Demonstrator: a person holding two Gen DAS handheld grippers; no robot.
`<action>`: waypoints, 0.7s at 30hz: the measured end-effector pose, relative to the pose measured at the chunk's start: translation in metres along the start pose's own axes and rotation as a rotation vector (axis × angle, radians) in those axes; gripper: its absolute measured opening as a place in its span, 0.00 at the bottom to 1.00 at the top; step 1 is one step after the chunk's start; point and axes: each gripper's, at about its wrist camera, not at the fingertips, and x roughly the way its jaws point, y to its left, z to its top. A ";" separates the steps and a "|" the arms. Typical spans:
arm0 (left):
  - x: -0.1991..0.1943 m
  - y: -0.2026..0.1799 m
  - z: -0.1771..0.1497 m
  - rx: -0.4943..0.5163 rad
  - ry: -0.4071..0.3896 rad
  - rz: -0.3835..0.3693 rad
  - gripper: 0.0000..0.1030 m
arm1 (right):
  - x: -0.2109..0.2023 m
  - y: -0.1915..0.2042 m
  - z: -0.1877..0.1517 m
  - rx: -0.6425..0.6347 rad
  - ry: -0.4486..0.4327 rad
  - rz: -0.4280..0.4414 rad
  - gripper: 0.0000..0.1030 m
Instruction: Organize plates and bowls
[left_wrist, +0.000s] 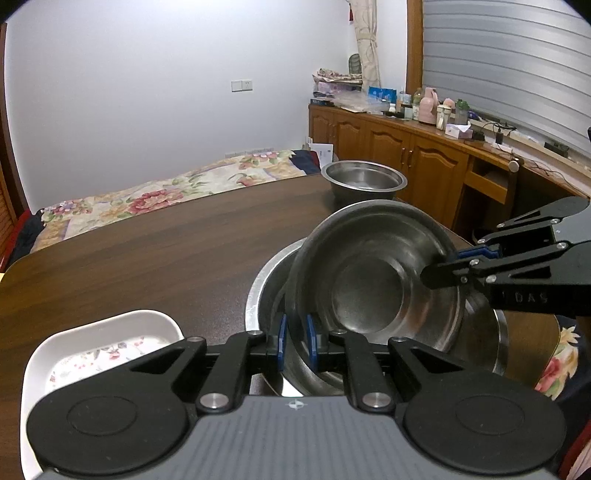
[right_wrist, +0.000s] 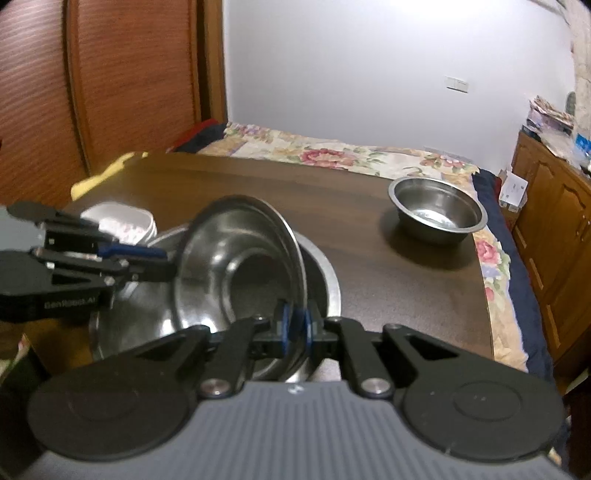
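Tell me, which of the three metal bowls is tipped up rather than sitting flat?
The middle-sized bowl, held at its rim by both grippers, tilts inside the big basin. The far bowl sits flat, alone.

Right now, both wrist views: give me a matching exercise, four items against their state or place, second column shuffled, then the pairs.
Items:
1. tilted steel bowl
2. large steel basin
3. small steel bowl
4. white floral dish

States:
A. upright, alone near the table's far edge
B. flat on the table, under the tilted bowl
C. beside the left gripper, untouched
D. rim pinched by both the left gripper and the right gripper

Pairs: 1-D, 2-B, 3-A, 4-C
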 end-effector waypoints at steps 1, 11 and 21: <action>0.000 0.000 0.000 -0.002 -0.001 0.000 0.14 | 0.000 0.001 0.000 -0.009 0.004 -0.001 0.11; 0.000 0.003 0.001 -0.006 -0.001 -0.003 0.14 | 0.000 0.001 0.003 -0.028 0.006 -0.004 0.13; 0.000 0.000 0.002 -0.003 -0.001 0.000 0.14 | 0.001 -0.001 -0.002 0.013 -0.047 -0.003 0.14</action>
